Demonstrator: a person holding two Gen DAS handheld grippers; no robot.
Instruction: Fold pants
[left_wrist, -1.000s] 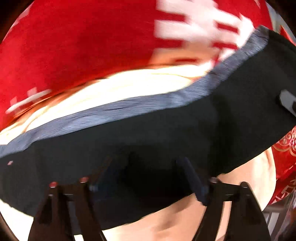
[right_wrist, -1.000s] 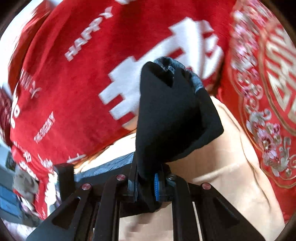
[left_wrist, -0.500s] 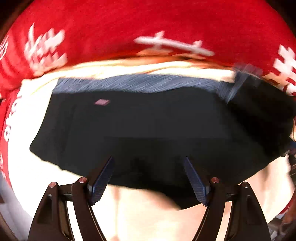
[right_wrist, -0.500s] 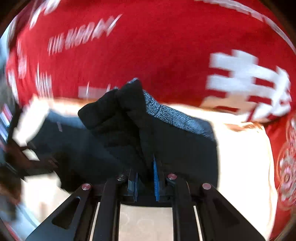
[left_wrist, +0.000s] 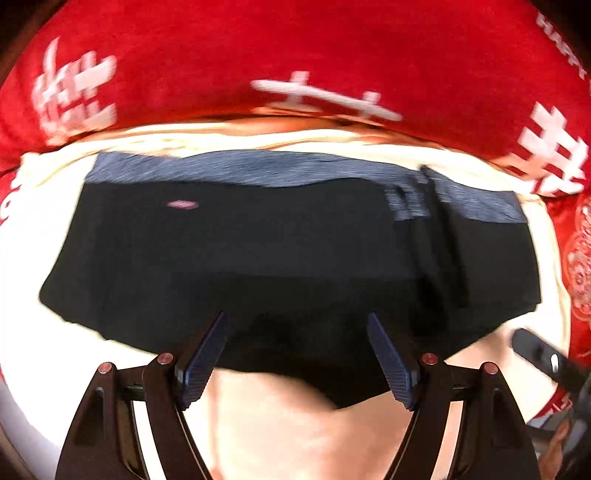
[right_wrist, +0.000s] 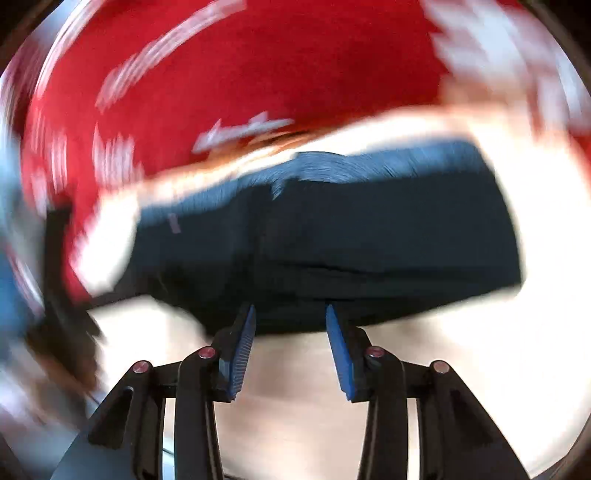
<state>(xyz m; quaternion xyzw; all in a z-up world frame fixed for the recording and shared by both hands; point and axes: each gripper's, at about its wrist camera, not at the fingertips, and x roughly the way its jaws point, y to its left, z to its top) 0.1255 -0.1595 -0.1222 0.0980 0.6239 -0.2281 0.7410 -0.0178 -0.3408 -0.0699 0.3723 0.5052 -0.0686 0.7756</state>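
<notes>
Left hand-held gripper (left_wrist: 297, 354) jaws spread wide, empty, at near hem of black pants (left_wrist: 280, 258). Right hand-held gripper (right_wrist: 290, 339) parted too, holding nothing. Pants lie folded flat on cream sheet (left_wrist: 280, 424), grey waistband (left_wrist: 240, 168) far side. Red blanket (left_wrist: 295, 55) beyond.

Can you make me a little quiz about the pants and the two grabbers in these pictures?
1. True or false: the right gripper is squeezing the pants.
2. What color is the band along the pants' far edge?
3. The left gripper is: A) open B) shut C) hidden.

Key: 1. False, it is open with nothing between its fingers. 2. Grey-blue. 3. A.
</notes>
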